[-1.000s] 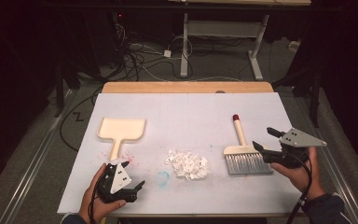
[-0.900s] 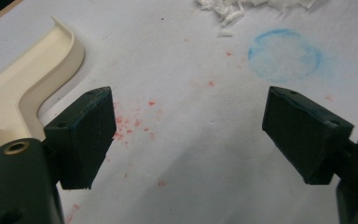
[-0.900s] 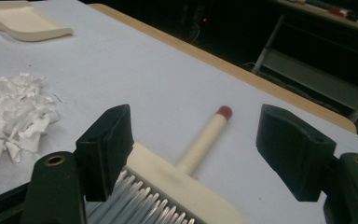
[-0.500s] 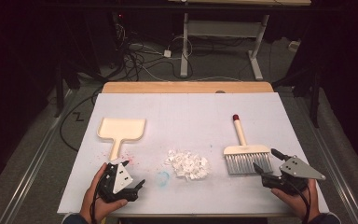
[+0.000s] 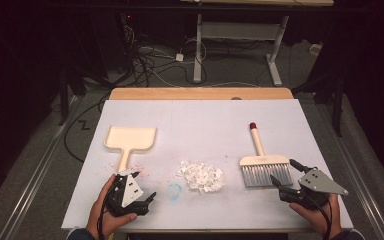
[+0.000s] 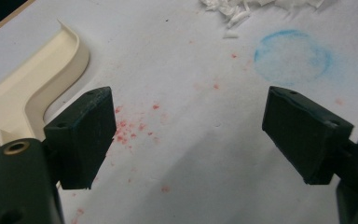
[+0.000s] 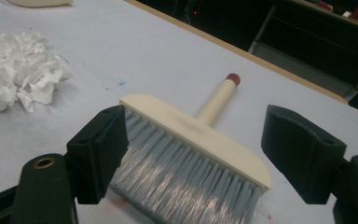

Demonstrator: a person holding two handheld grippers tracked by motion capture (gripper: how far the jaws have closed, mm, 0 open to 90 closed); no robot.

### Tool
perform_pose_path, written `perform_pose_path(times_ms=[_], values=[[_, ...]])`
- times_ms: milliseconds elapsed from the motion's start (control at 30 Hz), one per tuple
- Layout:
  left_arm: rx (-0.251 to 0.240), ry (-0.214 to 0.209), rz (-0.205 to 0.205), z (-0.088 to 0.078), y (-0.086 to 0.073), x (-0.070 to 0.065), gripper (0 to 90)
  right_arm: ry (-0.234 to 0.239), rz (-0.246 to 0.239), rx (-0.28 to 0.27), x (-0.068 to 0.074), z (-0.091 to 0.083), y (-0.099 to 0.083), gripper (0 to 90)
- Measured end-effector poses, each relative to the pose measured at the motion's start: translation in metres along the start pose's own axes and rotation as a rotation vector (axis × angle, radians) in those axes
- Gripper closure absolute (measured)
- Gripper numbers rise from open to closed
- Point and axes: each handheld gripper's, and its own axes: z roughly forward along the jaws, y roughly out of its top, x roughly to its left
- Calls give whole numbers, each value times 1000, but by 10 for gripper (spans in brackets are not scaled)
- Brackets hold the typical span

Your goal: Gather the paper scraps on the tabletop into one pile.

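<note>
My right claw [image 5: 283,176] has just been opening, its jaws now wide around the brush [image 7: 191,154] bristles without pressing them; my own jaw hides one bristle corner near the tabletop's [image 5: 205,115] right front corner.

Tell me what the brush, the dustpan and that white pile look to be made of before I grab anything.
Brush: cream head and handle, smooth and matte, likely plastic, perhaps painted wood; grey bristles with a sheen, probably synthetic; red tip.
Dustpan: cream, with smoothly rounded, moulded-looking edges, most likely plastic.
White pile: thin, crumpled, torn bits, apparently shredded paper.
</note>
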Motion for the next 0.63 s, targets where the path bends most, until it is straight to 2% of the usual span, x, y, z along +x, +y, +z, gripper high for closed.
perform_pose_path(times_ms=[633], values=[[11, -6, -3, 3, 1, 1, 168, 2, -4, 9, -1, 2, -1, 235]])
